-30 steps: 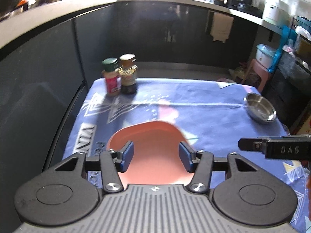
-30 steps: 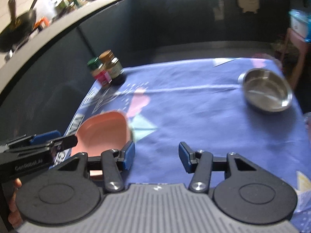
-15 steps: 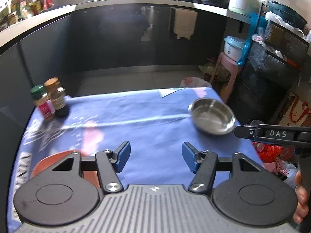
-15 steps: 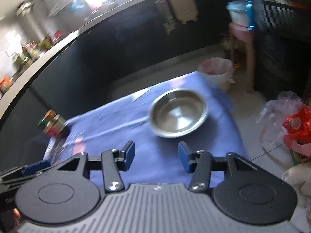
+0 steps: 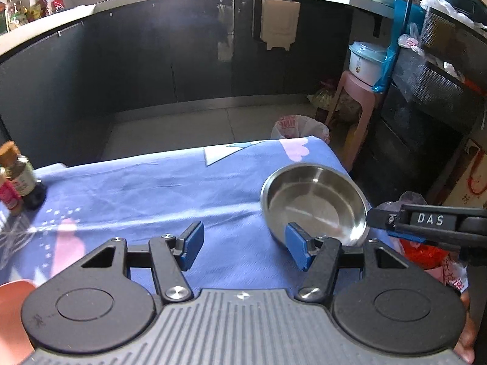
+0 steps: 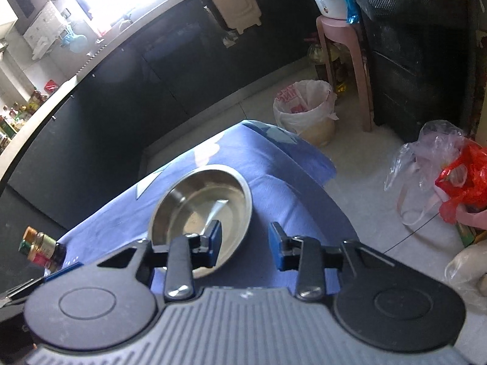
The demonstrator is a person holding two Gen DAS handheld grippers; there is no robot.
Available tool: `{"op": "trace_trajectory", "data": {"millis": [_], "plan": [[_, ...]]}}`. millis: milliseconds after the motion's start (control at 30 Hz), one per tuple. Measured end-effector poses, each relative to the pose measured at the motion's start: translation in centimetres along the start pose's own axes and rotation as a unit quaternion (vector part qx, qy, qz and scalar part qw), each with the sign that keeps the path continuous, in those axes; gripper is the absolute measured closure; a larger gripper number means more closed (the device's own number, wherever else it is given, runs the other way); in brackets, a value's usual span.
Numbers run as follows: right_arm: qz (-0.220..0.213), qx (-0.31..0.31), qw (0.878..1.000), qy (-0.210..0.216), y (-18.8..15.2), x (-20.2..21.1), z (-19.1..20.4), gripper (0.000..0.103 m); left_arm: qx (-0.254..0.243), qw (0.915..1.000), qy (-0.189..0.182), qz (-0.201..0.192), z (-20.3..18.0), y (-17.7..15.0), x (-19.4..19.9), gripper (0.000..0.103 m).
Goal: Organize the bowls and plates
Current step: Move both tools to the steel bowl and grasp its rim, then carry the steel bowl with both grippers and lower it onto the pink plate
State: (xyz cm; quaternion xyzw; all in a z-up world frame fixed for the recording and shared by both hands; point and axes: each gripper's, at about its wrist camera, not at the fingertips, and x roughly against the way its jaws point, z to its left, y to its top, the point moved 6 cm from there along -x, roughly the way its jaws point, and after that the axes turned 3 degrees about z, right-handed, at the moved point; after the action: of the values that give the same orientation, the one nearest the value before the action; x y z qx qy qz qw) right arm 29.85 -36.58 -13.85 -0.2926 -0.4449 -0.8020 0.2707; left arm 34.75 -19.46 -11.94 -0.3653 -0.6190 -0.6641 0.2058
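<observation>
A steel bowl [image 5: 315, 203] [image 6: 201, 200] sits empty near the right end of the blue tablecloth [image 5: 152, 194]. My right gripper [image 6: 246, 245] straddles its near rim, with one blue pad over the inside and the other outside. Its jaws are closing and the pads are clear of the metal. In the left wrist view the right gripper [image 5: 374, 219] reaches in from the right at the bowl's edge. My left gripper [image 5: 243, 245] hangs open over the cloth just left of the bowl, holding nothing. A corner of the salmon-pink plate [image 5: 12, 304] shows at the bottom left.
Spice jars [image 5: 18, 176] [image 6: 42, 246] stand at the table's far left. The cloth drops off right behind the bowl. On the floor beyond are a bin lined with a white bag [image 6: 304, 112], a pink stool [image 6: 344, 39] and plastic bags [image 6: 441, 176].
Both views have swung right, away from the pink plate and onto the steel bowl. The right jaws have narrowed and now sit across the bowl's rim. The left jaws opened slightly.
</observation>
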Motion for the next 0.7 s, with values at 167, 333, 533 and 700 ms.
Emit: {"op": "trace_trajectory", "data": {"millis": [167, 333, 533, 700], "plan": [[0.002, -0.001, 1.000, 0.003, 0.3, -1.2, -0.1, 0.046, 0.012, 0.9998, 0.000, 0.018, -0.4, 0.3, -2.6, 0.048], [0.003, 0.013, 1.000, 0.000, 0.1, -1.5, 0.3, 0.065, 0.008, 0.9991, -0.020, 0.037, -0.9, 0.2, -4.4, 0.075], [0.006, 0.020, 1.000, 0.001, -0.5, -0.7, 0.7, 0.064, -0.026, 0.9987, -0.023, 0.036, -1.9, 0.0, -3.9, 0.090], [0.007, 0.033, 0.999, 0.032, -1.2, 1.6, 2.4, 0.064, -0.042, 0.9977, -0.045, 0.030, -1.5, -0.3, -0.9, 0.092]]}}
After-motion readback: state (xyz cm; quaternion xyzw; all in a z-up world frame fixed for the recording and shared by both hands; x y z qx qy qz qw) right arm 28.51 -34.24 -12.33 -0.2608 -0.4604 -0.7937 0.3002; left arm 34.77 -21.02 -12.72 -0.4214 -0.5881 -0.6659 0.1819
